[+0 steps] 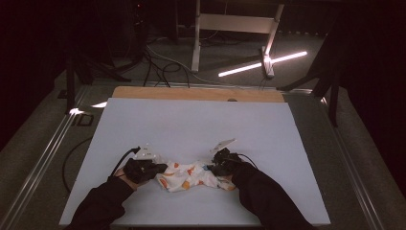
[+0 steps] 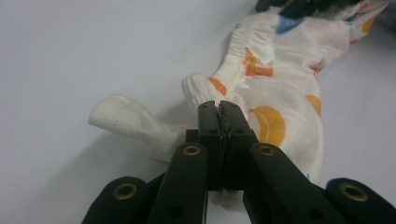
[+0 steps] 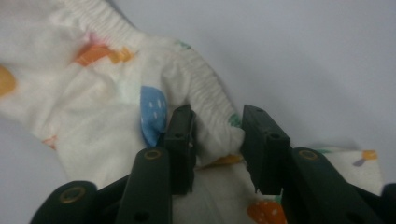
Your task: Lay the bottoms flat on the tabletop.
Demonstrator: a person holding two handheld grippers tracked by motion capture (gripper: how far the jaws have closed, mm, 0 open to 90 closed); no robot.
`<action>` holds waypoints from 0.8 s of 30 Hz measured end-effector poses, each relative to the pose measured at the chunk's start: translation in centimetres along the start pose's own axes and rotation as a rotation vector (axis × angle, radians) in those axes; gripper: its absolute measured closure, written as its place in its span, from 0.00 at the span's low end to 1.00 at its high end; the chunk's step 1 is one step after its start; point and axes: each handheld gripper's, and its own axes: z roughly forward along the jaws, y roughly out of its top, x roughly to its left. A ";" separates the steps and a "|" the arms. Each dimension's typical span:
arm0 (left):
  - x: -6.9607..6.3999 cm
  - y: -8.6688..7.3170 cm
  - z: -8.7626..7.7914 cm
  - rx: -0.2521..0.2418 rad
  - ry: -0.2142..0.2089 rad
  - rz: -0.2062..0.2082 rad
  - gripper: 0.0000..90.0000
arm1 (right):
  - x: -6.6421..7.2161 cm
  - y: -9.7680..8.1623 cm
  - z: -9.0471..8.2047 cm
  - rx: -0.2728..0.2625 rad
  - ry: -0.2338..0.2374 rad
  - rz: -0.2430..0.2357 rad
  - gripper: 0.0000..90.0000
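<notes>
On the white bench, near its front edge, a small white garment printed with orange, yellow and blue shapes lies crumpled between the two hands. At its left end, the left gripper lies low over the bench, its fingers pressed fully together on a thin pinch of the cloth; in the left gripper view a ribbed cuff and a plain white fold of the garment spread out on either side of the closed tips. At the garment's right end sits the right gripper, held by a dark-sleeved arm. In the right gripper view its fingers stand apart, straddling a gathered, elasticated edge of the garment; the ribbed band bunches up in the gap, and the left finger touches cloth beside a blue patch, but the fingers do not clamp the fabric.
</notes>
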 end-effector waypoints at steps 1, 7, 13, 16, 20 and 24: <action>0.0 0.0 0.0 0.001 -0.001 0.000 0.99 | 0.1 0.0 -0.1 0.004 -0.008 -0.006 0.82; 0.1 0.1 -0.1 -0.009 0.008 -0.002 0.99 | 0.1 0.0 -0.6 -0.001 -0.034 -0.042 0.92; 0.7 1.4 -0.5 -0.055 0.045 0.000 0.99 | -1.0 0.5 -3.7 -0.101 -0.067 -0.023 0.92; 0.6 3.7 -0.9 -0.125 0.077 0.020 0.99 | -2.1 2.3 -7.2 -0.208 -0.112 -0.032 0.92; 1.8 5.8 -0.8 -0.201 0.128 -0.011 0.99 | -3.9 4.1 -8.6 -0.259 -0.137 -0.001 0.92; 3.3 7.6 0.3 -0.218 0.156 -0.029 0.99 | -5.2 5.3 -8.6 -0.286 -0.137 0.008 0.92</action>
